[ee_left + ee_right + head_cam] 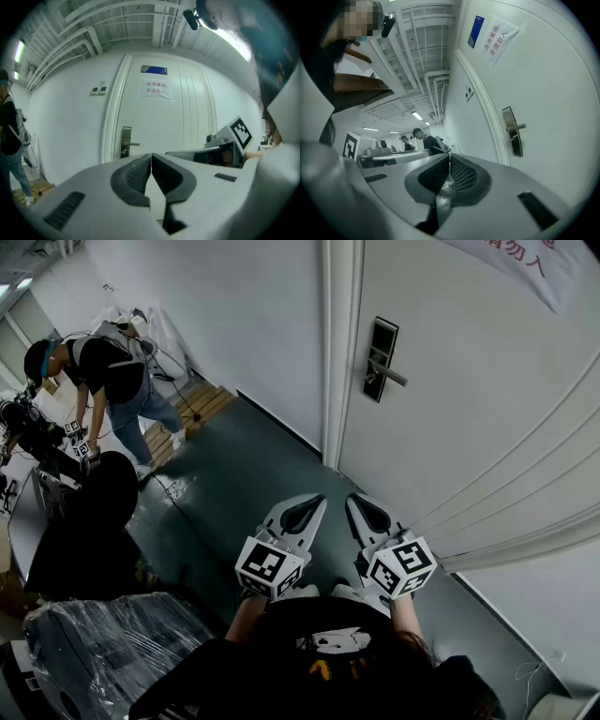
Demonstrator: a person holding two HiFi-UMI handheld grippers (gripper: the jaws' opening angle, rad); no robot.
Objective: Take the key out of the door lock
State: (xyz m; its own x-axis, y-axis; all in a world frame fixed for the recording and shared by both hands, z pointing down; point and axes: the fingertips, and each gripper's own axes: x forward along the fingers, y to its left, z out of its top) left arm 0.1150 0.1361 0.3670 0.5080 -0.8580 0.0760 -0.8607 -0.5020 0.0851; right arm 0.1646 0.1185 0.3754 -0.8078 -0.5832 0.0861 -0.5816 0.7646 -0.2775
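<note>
The white door [469, 409] carries a dark lock plate [380, 359] with a metal lever handle [388, 375]. I cannot make out a key in it from this distance. My left gripper [317, 501] and right gripper [354, 502] hang side by side low in the head view, well short of the door, both shut with nothing between the tips. In the left gripper view the jaws [151, 157] meet below the lock plate [125, 142]. The right gripper view shows its jaws [449, 158] closed, with the lock plate [513, 131] off to the right.
A person [112, 381] stands at the far left by a desk with equipment. A wooden pallet [202, 404] lies by the wall. A plastic-wrapped bulk [103, 643] sits at lower left. A paper notice [156, 89] hangs on the door. Dark floor [244, 484] lies before the door.
</note>
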